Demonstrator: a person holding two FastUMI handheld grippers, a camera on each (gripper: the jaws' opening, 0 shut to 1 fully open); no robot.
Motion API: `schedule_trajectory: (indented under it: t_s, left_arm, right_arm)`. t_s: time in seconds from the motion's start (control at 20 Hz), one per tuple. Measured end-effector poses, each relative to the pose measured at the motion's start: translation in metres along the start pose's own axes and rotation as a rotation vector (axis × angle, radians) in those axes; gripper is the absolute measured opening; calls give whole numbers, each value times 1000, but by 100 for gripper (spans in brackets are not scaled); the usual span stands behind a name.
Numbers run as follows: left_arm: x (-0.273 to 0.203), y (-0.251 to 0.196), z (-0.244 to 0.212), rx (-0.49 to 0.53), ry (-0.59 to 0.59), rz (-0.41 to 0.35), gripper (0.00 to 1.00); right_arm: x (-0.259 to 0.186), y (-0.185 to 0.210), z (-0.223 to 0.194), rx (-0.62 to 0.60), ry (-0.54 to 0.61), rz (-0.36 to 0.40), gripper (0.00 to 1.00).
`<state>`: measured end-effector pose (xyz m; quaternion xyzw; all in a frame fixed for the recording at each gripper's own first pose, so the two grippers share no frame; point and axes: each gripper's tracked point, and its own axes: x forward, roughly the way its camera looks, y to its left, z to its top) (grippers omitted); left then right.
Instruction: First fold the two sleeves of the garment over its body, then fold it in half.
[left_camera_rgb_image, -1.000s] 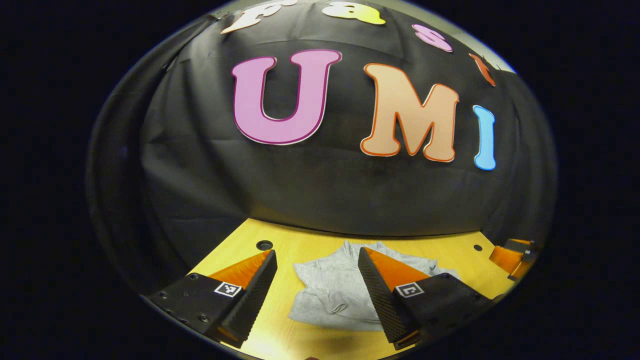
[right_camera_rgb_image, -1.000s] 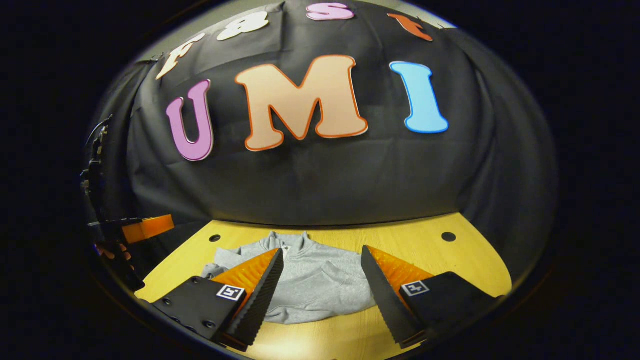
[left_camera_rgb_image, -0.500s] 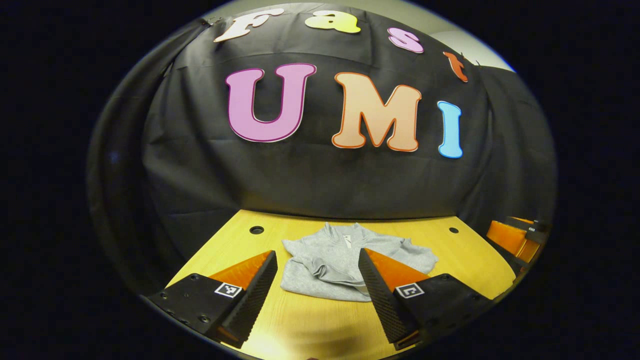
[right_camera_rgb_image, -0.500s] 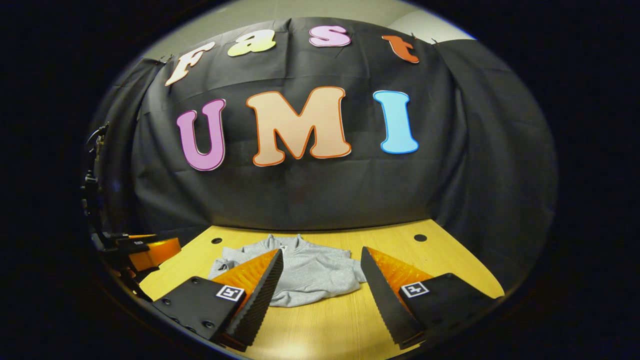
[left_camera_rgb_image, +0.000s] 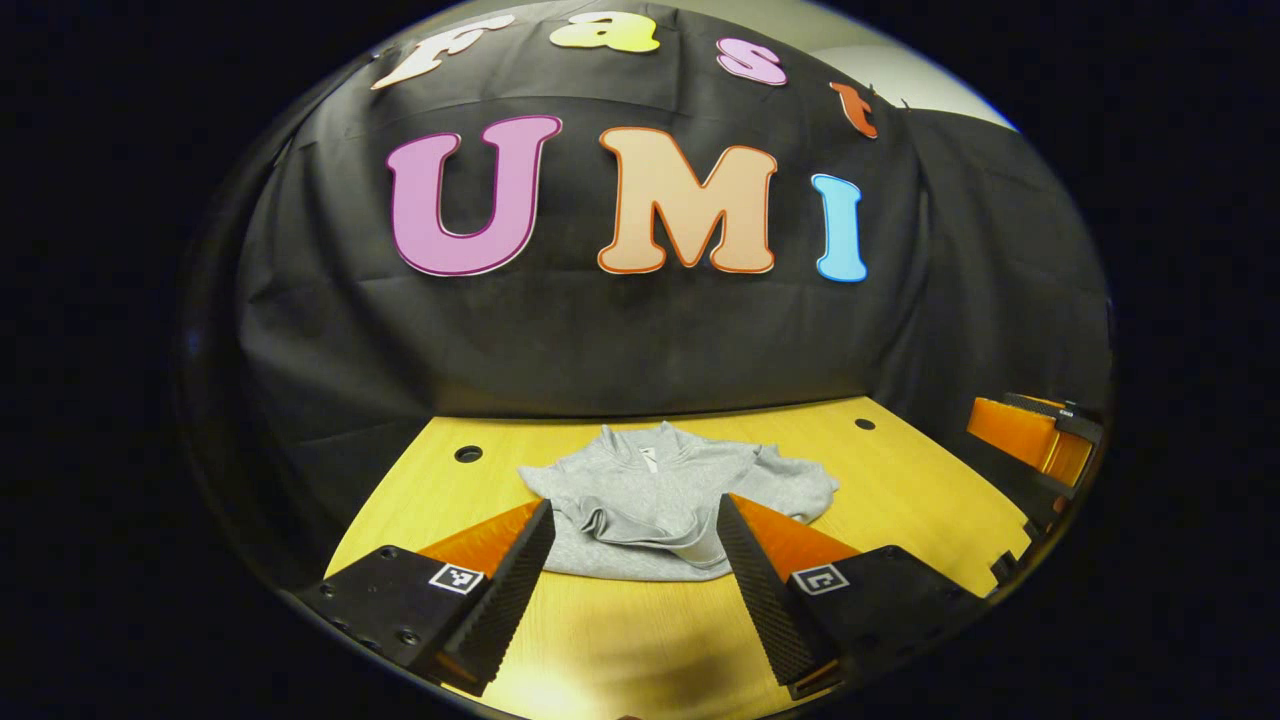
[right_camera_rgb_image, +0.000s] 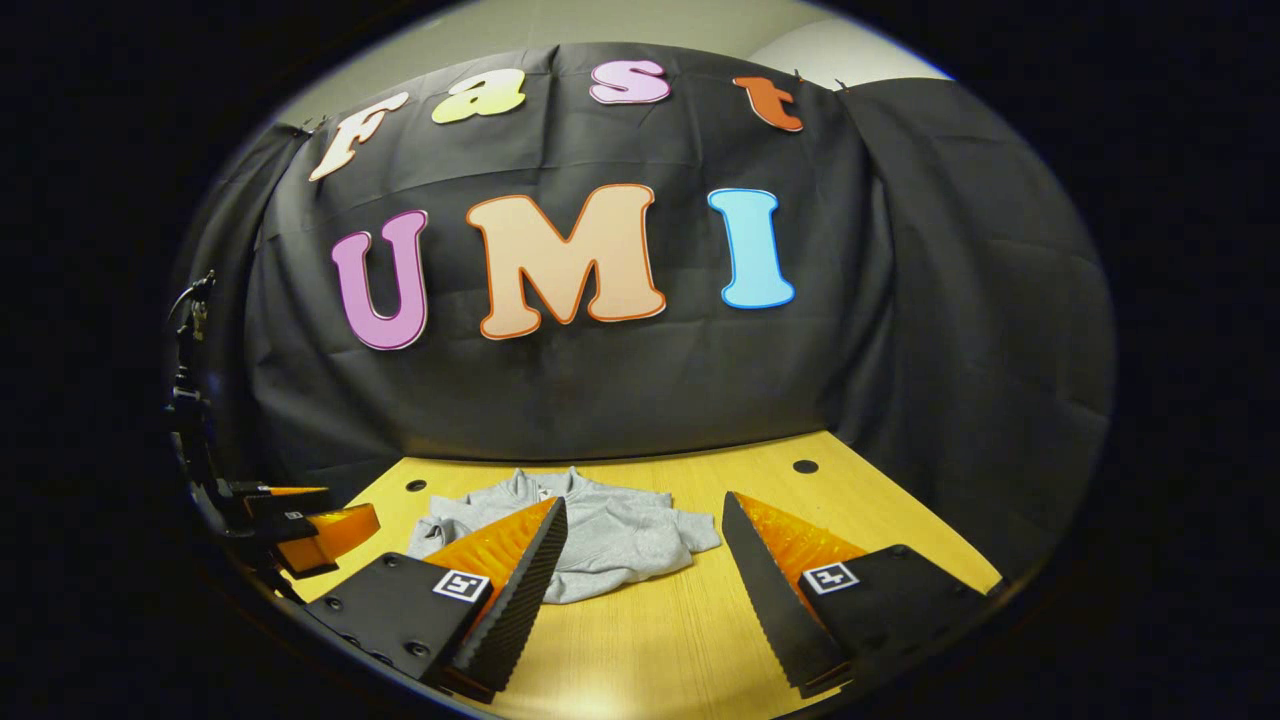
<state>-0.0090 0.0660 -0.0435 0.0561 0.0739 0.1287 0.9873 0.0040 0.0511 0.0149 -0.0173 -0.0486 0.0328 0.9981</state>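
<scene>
Left gripper view: folded garment (left_camera_rgb_image: 680, 500) lies crosswise, collar toward wall; both grippers gape, holding nothing.

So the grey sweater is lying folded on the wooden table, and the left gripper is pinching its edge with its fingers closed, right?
Not quite. The grey sweater does lie folded on the wooden table, but the left gripper is not pinching it. The left gripper view shows its fingers spread wide, with nothing between them.
</scene>
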Motion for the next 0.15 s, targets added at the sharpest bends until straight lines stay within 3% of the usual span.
schedule_trajectory:
  t_s: [0.15]
  left_arm:
    - [0,-4,0,6,-1,-34,95]
  right_arm:
    - [-10,-6,-1,5,-3,-34,97]
